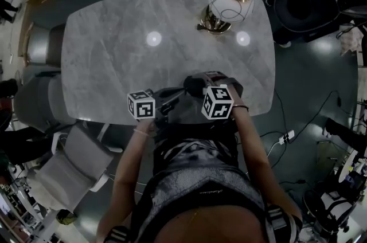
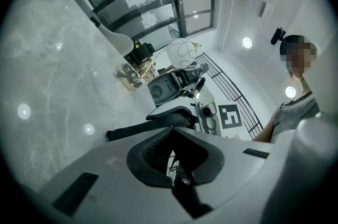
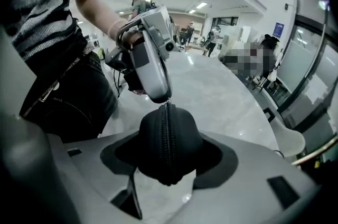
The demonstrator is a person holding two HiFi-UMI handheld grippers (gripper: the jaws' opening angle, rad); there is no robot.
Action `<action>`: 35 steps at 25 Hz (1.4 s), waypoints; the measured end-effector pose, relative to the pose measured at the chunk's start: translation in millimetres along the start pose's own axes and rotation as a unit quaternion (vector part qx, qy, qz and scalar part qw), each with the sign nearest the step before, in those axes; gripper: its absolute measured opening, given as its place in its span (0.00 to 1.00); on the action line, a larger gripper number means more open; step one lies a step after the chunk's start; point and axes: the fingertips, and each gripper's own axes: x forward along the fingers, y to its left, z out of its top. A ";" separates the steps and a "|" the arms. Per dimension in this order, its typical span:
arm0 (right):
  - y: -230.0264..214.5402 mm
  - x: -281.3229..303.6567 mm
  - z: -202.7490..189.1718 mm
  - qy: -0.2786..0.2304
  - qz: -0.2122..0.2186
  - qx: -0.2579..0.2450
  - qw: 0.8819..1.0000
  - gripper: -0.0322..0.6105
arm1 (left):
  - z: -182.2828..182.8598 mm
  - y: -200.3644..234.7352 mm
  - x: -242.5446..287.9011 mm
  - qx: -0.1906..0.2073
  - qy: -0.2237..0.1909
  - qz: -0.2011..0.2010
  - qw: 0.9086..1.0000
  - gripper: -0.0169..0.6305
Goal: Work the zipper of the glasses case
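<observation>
Two grips are set: the grey plastic right gripper point(image 3: 168, 162) is clamped wide across the rounded end of the black, soft-shelled glasses case point(image 3: 166, 141), with its dark pads against both flanks. The grey left gripper point(image 2: 177, 167) is pinched fully together where the case's black zipper point(image 3: 167, 128) ends. It seems to be on the small pull tab point(image 3: 168, 103), though the tab itself is hardly visible. The case sits close in front of the person's waist and appears to be held just above the near edge of the pale grey marble-look table point(image 1: 114, 53), not resting on it. Along the end facing the right gripper view the teeth look meshed, so the run of the slider is probably yet to come. To do it well, the right grip should brace the case without crushing the seam, since a squeezed shell is likely to bind the slider. The left pinch should draw in line with the teeth, swinging round the curved end and not tugging straight away from it. A roll of the left wrist could slip the thin tab out of the jaws. Beyond, the tabletop lies bare as far as the white-and-gold globe ornament point(image 1: 229, 1) at the far edge, well apart from the work.
</observation>
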 end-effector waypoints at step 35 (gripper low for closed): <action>5.7 72.9 78.8 0.001 0.042 -0.055 0.998 0.53 | 11.2 4.6 -77.8 0.098 0.086 0.147 0.980 0.04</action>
